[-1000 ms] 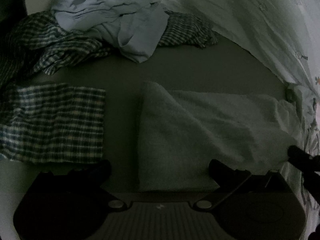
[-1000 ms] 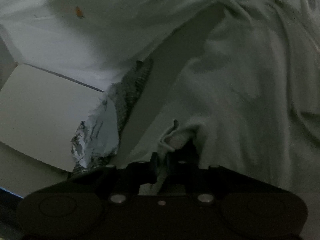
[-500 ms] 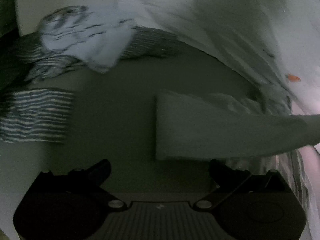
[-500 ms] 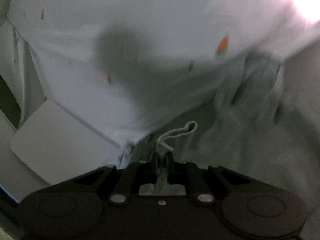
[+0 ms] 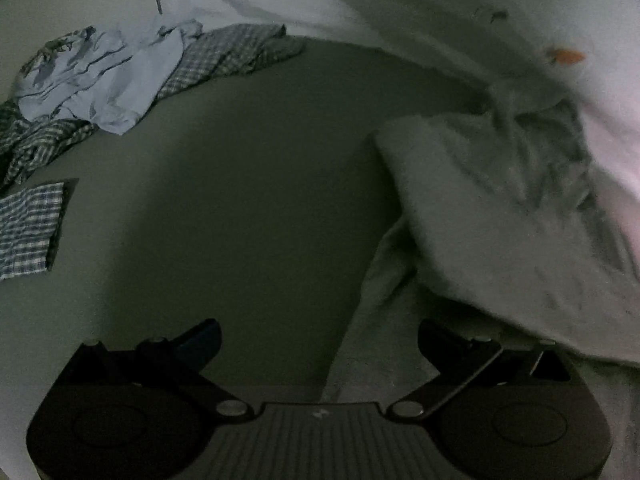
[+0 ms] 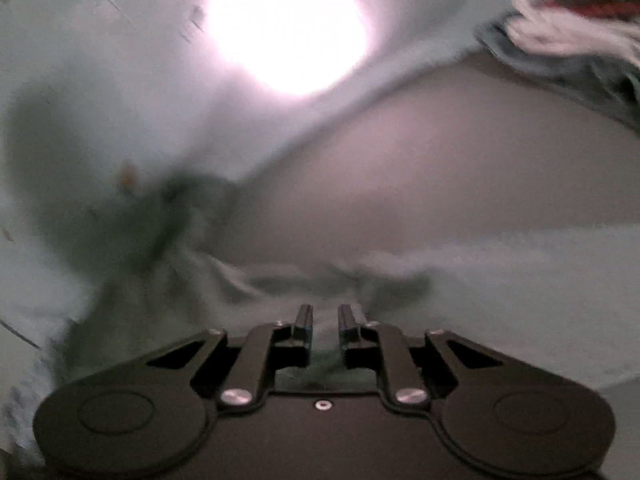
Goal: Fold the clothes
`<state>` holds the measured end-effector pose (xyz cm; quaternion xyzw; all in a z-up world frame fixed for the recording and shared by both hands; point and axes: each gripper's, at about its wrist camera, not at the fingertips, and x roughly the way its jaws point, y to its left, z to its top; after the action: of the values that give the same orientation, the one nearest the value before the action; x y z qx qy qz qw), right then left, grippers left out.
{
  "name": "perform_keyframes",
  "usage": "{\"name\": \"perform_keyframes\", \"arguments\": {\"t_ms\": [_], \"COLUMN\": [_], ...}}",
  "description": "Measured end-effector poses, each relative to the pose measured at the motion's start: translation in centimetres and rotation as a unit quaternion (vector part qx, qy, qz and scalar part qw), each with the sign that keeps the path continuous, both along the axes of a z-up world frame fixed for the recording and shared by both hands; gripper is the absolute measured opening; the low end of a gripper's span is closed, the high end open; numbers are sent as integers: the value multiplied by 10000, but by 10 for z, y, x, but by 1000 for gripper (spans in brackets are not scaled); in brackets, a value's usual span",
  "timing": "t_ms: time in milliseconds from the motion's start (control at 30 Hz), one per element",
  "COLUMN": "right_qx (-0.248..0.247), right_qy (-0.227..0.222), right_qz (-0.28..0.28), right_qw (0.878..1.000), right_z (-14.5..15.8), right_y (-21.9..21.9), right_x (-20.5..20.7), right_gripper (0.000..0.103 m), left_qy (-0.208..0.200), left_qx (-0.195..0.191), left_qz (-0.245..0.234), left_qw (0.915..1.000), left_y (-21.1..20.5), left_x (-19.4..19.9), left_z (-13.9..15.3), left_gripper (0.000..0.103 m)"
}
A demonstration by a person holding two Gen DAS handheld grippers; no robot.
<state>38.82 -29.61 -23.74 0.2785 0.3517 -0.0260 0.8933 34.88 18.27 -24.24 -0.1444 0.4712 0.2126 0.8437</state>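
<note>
A pale grey-green garment point(image 5: 500, 220) lies on the dark tabletop point(image 5: 260, 200) at the right of the left wrist view, its upper layer laid over a lower one. My left gripper point(image 5: 318, 336) hovers open and wide just left of the garment's near edge, holding nothing. The right wrist view is blurred. There my right gripper point(image 6: 325, 320) shows a narrow gap and its jaws are opening. The garment point(image 6: 500, 280) lies under and ahead of it, and no cloth is pinched between the fingertips point(image 6: 304, 320).
A light blue garment point(image 5: 104, 76) lies on a checked one point(image 5: 236, 56) at the far left. A folded checked cloth point(image 5: 28, 224) sits at the left edge. A white sheet point(image 5: 400, 12) drapes along the back. A bright glare point(image 6: 288, 24) fills the upper part of the right wrist view.
The right gripper, shut on the garment's edge before, has swung across and parted its jaws, and the edge is no longer in them. In the left wrist view the garment has slid to the right.
</note>
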Motion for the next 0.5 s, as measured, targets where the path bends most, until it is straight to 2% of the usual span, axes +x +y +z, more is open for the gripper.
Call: {"name": "perform_keyframes", "arguments": {"t_ms": [33,100,167,300,400,500], "right_qx": [79,324,379,481,513,484], "right_qy": [-9,-92,-109,-158,-146,-66], "right_qz": [-59,-231,-250,-156,-48,29], "right_qw": [10000,9992,9989,9986,9986,9988], "right_z": [-6,-15,-14,-10,-16,-20], "right_y": [-5,-12,-17,-23,-22,-14], "right_x": [-3,-6,-3,3,11,20], "right_gripper": [36,49,49,52,52,52], "left_qy": [50,158,246,218,102,115], "left_qx": [37,26,49,345,200,298], "left_qz": [77,236,301,-14,30,61], "left_qw": [10000,9996,9992,9992,9997,9995], "left_y": [1,5,6,-1,4,-2], "left_x": [3,8,12,16,14,17], "left_z": [-3,-9,-12,-13,-16,-16], "left_gripper": [103,103,103,103,103,103]}}
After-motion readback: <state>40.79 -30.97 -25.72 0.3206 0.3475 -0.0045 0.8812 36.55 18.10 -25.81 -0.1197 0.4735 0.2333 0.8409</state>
